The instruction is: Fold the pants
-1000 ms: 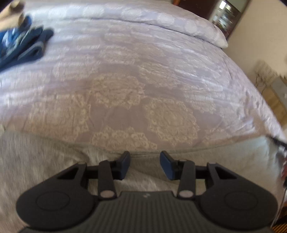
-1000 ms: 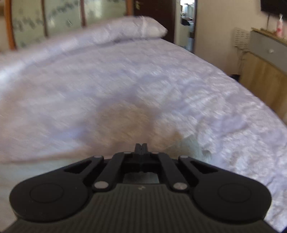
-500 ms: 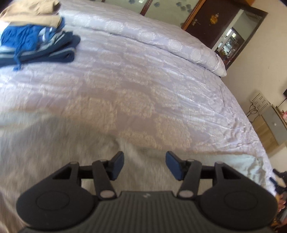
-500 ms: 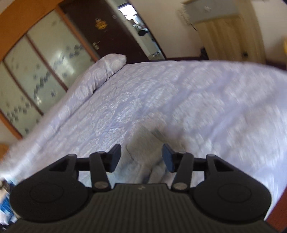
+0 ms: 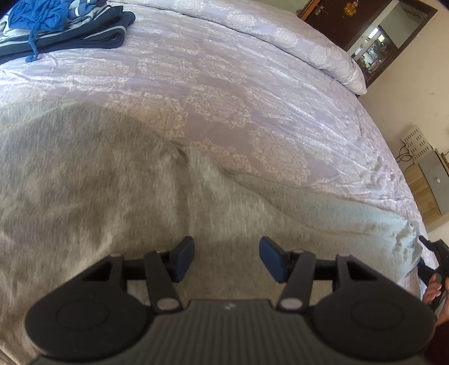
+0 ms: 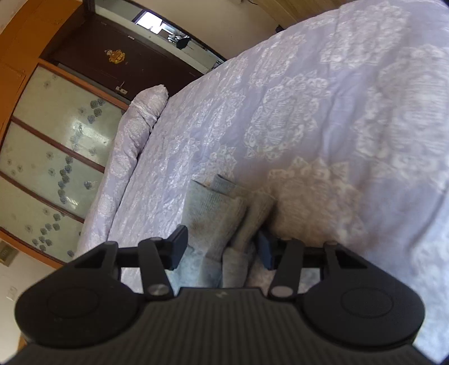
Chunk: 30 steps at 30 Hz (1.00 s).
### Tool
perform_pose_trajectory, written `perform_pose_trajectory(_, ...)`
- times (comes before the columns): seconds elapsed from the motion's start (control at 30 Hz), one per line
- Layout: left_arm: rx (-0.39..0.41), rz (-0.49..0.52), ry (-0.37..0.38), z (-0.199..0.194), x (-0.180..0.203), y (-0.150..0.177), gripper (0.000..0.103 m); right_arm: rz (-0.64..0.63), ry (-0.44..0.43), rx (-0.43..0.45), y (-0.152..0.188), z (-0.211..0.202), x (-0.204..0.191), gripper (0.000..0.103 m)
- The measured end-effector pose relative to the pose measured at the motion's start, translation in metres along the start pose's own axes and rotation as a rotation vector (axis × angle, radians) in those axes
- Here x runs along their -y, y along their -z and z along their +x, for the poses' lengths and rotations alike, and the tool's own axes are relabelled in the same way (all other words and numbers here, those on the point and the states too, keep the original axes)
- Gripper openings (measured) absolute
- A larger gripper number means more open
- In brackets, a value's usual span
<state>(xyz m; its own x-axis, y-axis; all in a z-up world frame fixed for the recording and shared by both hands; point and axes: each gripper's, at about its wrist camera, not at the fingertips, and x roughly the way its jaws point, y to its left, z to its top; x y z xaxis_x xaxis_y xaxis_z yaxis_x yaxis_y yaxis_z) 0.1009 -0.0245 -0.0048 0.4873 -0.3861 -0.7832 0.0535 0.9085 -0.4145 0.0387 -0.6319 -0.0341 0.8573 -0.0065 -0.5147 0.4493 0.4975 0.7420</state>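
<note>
Grey pants lie spread flat on the lilac patterned bedspread, filling the lower part of the left wrist view. My left gripper is open and empty just above the cloth near its middle. In the right wrist view the leg ends of the pants lie bunched with folds. My right gripper is open with its jaws either side of those leg ends, not closed on them. The right gripper and a hand also show at the right edge of the left wrist view.
A stack of folded dark and blue clothes lies at the far left of the bed. A rolled pillow edge runs along the head of the bed. A wardrobe with frosted panels, a dark door and a wooden cabinet stand around the bed.
Both views tilted and moved. My right gripper went from shut to open and now sits at the leg ends. My left gripper moved further over the pants, staying open.
</note>
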Motion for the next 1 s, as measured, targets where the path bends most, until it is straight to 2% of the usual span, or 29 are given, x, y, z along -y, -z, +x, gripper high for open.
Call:
perform_pose_trajectory(0.03, 0.000, -0.004, -0.001, -0.001, 0.000, 0.000, 0.053, -0.008, 0.013, 0.002, 0.000, 0.002, -0.002, 0.043)
perform_pose_trajectory(0.07, 0.000, -0.007, -0.002, -0.001, 0.000, 0.000, 0.053, -0.011, 0.026, -0.008, -0.001, 0.003, -0.002, 0.025)
perform_pose_trajectory(0.1, 0.001, -0.009, -0.002, -0.002, 0.001, -0.001, 0.053, -0.003, 0.032, -0.018, -0.001, 0.004, -0.001, 0.020)
perform_pose_trajectory(0.17, 0.004, -0.014, 0.006, -0.004, 0.003, -0.002, 0.053, 0.024, 0.001, -0.005, -0.002, -0.002, 0.003, 0.018)
perform_pose_trajectory(0.27, 0.009, -0.001, 0.008, -0.009, 0.009, -0.002, 0.053, -0.015, -0.057, 0.019, 0.000, -0.020, -0.011, 0.018)
perform_pose_trajectory(0.4, 0.017, 0.060, -0.075, -0.015, 0.027, 0.000, 0.053, -0.118, -0.140, 0.019, 0.008, -0.035, -0.050, 0.018)
perform_pose_trajectory(0.53, 0.029, 0.100, -0.120, -0.021, 0.035, 0.004, 0.053, -0.263, -0.197, -0.003, 0.034, -0.044, -0.092, 0.018)
perform_pose_trajectory(0.77, 0.045, 0.134, -0.193, -0.031, 0.037, 0.009, 0.054, -0.519, -0.192, 0.003, 0.089, -0.053, -0.142, 0.018)
perform_pose_trajectory(1.0, 0.046, 0.111, -0.219, -0.035, 0.028, 0.012, 0.055, -0.649, -0.213, -0.015, 0.124, -0.051, -0.166, 0.017)
